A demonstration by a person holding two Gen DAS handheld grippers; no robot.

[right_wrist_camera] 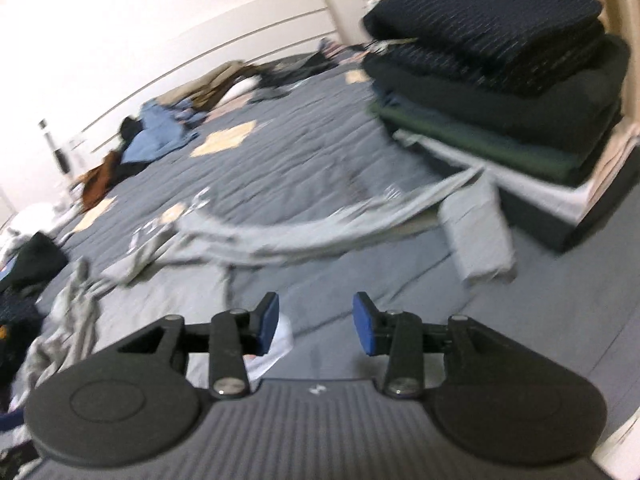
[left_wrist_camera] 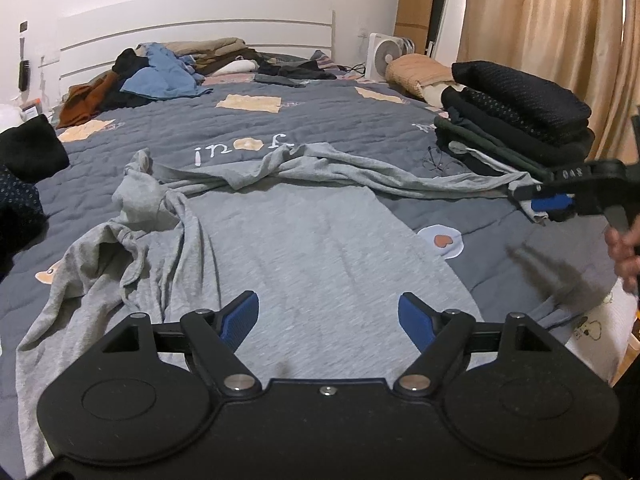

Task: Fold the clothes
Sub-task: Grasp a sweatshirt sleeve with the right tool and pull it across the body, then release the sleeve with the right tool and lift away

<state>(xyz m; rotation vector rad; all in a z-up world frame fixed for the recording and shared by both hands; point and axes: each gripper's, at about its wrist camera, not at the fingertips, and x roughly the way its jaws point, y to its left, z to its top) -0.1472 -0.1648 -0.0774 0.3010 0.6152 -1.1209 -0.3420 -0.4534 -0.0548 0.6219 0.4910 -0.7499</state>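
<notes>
grey shirt (left_wrist_camera: 320, 248) on bed (left_wrist_camera: 360, 120), body flat, sleeves stretched toward folded stack (left_wrist_camera: 516, 120) | left gripper (left_wrist_camera: 328, 316) spread, empty | right gripper (right_wrist_camera: 316, 324) spread, empty | mid-fold; next likely sleeve pinch

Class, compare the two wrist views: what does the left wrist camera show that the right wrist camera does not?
Only the left wrist view shows the white fan, the curtain and the right gripper seen from outside. Only the right wrist view shows the right gripper open. Both share the grey garment, the folded stack and the quilt.
</notes>
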